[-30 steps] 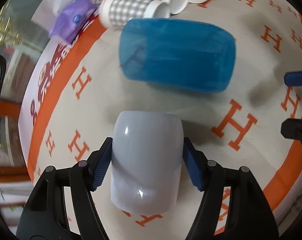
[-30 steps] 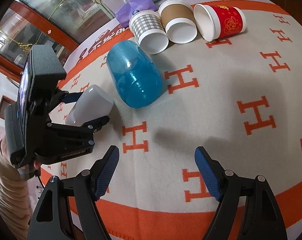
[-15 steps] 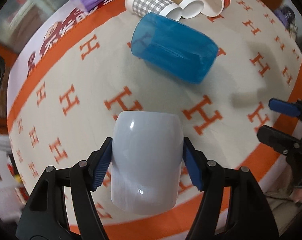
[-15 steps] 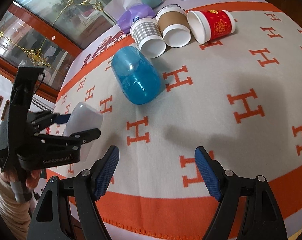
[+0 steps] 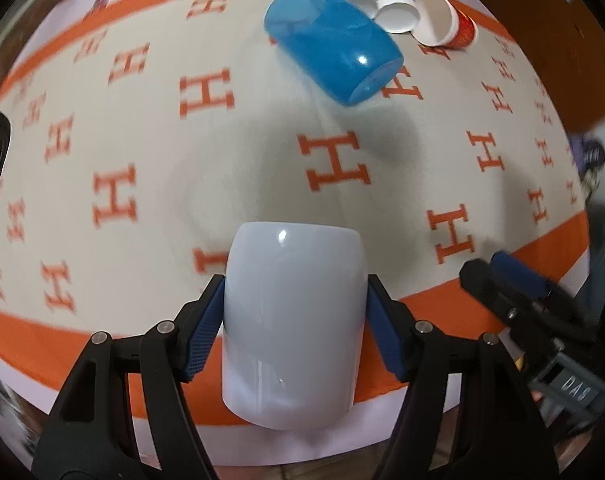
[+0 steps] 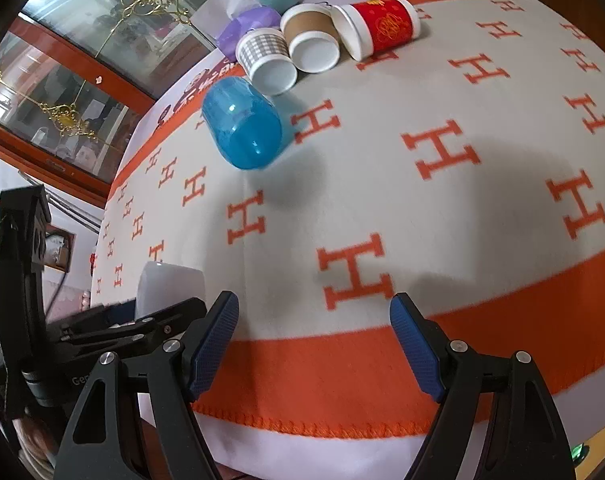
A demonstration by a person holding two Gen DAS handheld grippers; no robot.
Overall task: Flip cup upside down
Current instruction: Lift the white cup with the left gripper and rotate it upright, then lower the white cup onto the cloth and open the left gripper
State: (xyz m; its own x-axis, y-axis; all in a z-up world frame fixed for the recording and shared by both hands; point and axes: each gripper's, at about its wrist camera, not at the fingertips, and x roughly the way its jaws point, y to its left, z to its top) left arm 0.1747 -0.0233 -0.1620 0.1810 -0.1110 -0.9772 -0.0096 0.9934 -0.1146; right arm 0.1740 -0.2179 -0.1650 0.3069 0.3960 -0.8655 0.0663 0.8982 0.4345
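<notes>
My left gripper (image 5: 294, 320) is shut on a pale grey-white cup (image 5: 292, 320), its blue pads pressing both sides. It holds the cup in the air above the front orange border of the cloth. The cup (image 6: 166, 288) and the left gripper (image 6: 114, 324) also show at the lower left of the right wrist view. My right gripper (image 6: 312, 340) is open and empty over the front edge of the table; it shows in the left wrist view (image 5: 514, 280) at the right.
A blue translucent cup (image 6: 242, 128) lies on its side on the orange H-patterned cloth (image 6: 442, 208). Three paper cups lie behind it: checked (image 6: 268, 58), brown (image 6: 312, 40), red (image 6: 382, 26). A purple tissue pack (image 6: 242, 26) and a glass cabinet stand beyond.
My left gripper has lifted the white cup higher and drawn it back toward the table's front edge, and the view has turned. The right gripper has pulled back slightly and stays open.
</notes>
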